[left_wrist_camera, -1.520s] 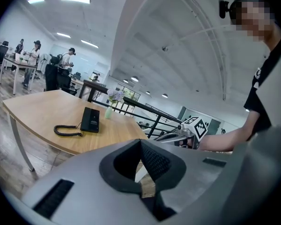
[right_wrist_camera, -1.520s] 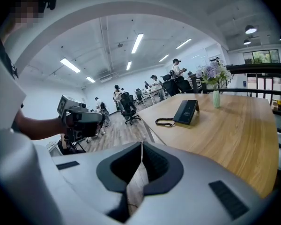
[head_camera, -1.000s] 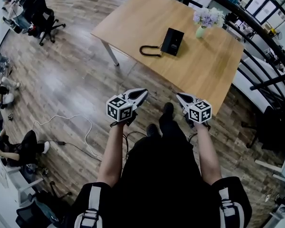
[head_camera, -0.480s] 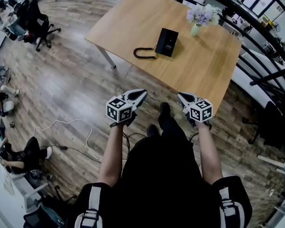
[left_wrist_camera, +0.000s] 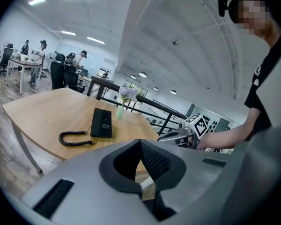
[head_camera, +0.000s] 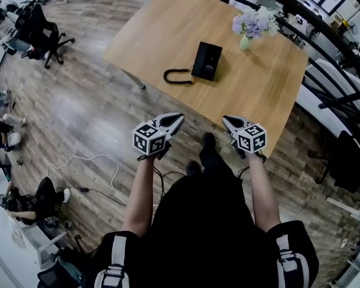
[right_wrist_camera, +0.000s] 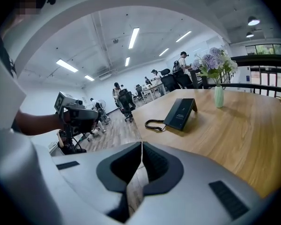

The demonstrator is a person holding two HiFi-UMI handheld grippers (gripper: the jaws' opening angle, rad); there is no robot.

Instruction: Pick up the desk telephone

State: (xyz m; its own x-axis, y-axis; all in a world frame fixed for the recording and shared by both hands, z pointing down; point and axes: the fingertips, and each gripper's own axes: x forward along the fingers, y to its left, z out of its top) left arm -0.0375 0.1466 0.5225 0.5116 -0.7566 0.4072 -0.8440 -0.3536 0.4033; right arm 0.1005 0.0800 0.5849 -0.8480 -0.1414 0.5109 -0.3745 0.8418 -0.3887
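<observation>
Left gripper [head_camera: 179, 117] and right gripper [head_camera: 226, 120], closed and empty, hang well short of the telephone [head_camera: 206, 60], seemingly untouched at twelve o'clock

Black short-sleeved top [head_camera: 198, 233], black trousers [head_camera: 215, 164] and shoes [head_camera: 209, 139], white-and-grey shoulder straps [head_camera: 113, 263], left tool [head_camera: 179, 117] and right tool [head_camera: 225, 120] grey pointed shells, dark ribbed pads [left_wrist_camera: 154, 161], black-and-white marker cubes [head_camera: 149, 138]
</observation>
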